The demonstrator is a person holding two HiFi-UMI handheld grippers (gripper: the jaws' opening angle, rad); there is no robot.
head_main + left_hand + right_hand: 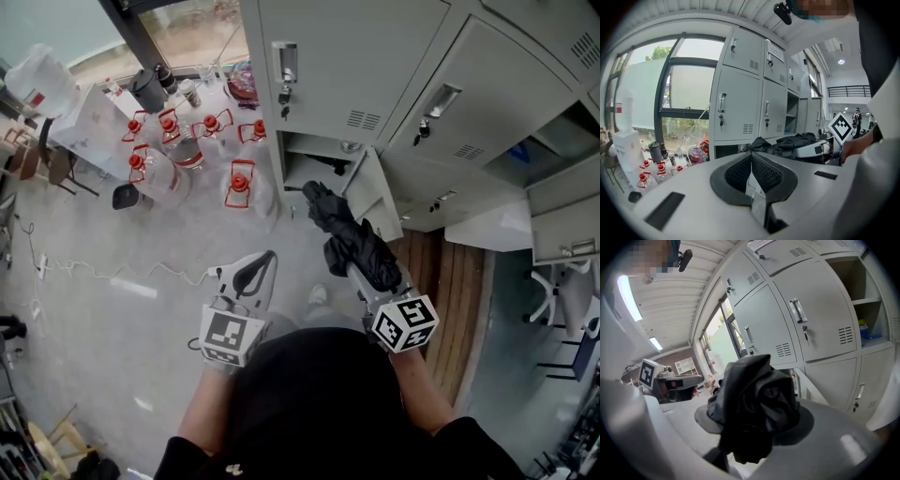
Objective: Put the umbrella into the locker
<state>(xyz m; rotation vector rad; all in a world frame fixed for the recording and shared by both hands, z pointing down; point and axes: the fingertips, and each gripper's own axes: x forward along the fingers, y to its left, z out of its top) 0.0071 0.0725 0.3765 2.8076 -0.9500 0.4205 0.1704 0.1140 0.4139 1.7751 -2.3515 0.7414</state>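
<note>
**Black umbrella gripped and aimed at the open bottom compartment**

Black ribbed pads (766, 174) of the left gripper (751, 161) are pressing together at their tips, with nothing between them. The jaws of the right gripper (364, 277) are clamping the folded black fabric umbrella (349, 232) near its handle end. The right gripper view is filling with crumpled canopy that is bulging out over both jaws. From that grip the umbrella is sticking forward and slightly down, off the floor and touching nothing else. Its far tip is sitting just short of the front edge of a bottom-row compartment (314, 169) in the grey metal locker bank (347, 66). That compartment's grey door (380, 199) is standing open to the right of the opening, and the doors above it are closed. Left of the lockers, clear bottles with red caps (169, 141) are standing on the pale floor by the window, well apart from the umbrella's line.

Judging from this, the step in hand is the carry to the locker, and the umbrella is not yet inside. The next move is calling for the tip to be lined up with the dark opening and pushed in past the open door's edge. It then needs lowering onto the compartment floor before the right jaws part. The loose fabric could be catching on the door or frame. The left gripper is staying free to steady the door if needed.
</note>
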